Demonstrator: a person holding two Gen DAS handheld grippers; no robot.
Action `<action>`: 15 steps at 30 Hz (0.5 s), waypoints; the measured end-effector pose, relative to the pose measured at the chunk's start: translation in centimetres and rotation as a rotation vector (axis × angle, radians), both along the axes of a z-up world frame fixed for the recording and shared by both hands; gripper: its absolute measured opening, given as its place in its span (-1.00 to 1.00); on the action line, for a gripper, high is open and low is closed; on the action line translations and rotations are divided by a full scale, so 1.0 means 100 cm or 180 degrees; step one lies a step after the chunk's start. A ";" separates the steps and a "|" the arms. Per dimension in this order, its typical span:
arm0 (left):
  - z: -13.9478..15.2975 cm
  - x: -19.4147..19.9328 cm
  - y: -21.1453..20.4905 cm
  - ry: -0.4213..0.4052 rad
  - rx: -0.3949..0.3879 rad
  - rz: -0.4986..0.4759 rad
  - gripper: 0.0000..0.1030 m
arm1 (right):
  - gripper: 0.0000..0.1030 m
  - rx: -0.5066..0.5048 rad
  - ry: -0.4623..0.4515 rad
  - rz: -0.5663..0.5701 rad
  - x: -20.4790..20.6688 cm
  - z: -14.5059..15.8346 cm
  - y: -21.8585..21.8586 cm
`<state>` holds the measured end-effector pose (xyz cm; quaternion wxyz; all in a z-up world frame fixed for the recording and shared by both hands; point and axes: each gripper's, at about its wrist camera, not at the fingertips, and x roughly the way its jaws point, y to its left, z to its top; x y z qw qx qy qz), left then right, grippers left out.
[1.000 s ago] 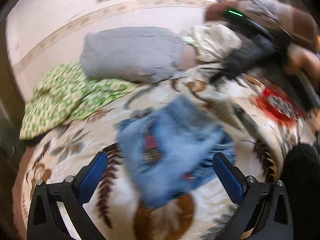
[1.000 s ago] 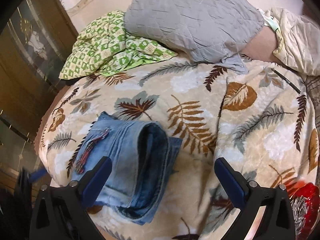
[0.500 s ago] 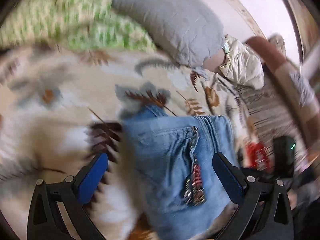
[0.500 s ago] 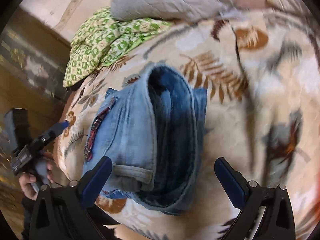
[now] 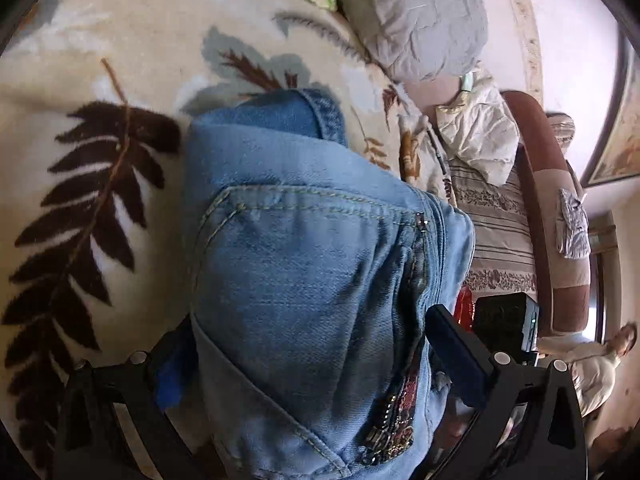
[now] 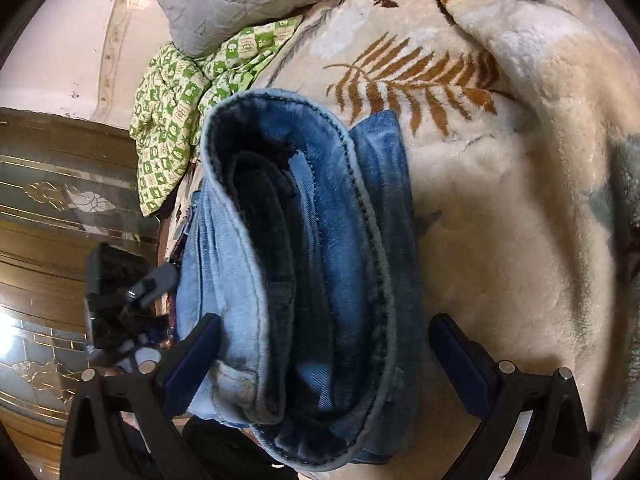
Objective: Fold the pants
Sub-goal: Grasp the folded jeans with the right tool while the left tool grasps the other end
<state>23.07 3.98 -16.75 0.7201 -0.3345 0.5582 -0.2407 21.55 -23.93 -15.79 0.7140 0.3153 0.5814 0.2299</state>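
Observation:
The folded blue jeans (image 5: 304, 280) lie as a thick bundle on the leaf-print blanket (image 5: 100, 92). In the left wrist view my left gripper (image 5: 312, 360) is open, its blue pads (image 5: 456, 356) on either side of the bundle, pocket side up. In the right wrist view my right gripper (image 6: 324, 360) is open too, straddling the bundle's layered end (image 6: 304, 264), with the waistband opening facing me. The left gripper (image 6: 120, 304) shows at the bundle's far side there. The right gripper's body (image 5: 504, 324) shows behind the jeans in the left view.
A grey pillow (image 5: 420, 12) and a green patterned cloth (image 6: 180, 92) lie at the head of the bed. A cream cushion (image 5: 476, 136) and a brown headboard (image 5: 536, 208) stand at one side. A wooden glass-fronted cabinet (image 6: 52, 200) stands beside the bed.
Both grippers have moved in close to the folded jeans from opposite sides. The bundle now sits between each pair of open fingers. The jeans appear unmoved on the blanket.

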 end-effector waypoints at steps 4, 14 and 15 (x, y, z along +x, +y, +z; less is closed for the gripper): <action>-0.001 -0.002 0.004 -0.0054 -0.0139 -0.0022 1.00 | 0.99 -0.0086 -0.0077 0.0059 -0.004 -0.002 0.007; 0.023 -0.017 -0.006 -0.0392 0.0279 -0.0118 -0.23 | -0.16 -0.0179 -0.0432 0.0013 -0.016 0.017 0.020; 0.028 -0.019 -0.007 -0.0425 0.0296 -0.0127 -0.28 | -0.20 -0.0214 -0.0478 0.0021 -0.017 0.021 0.022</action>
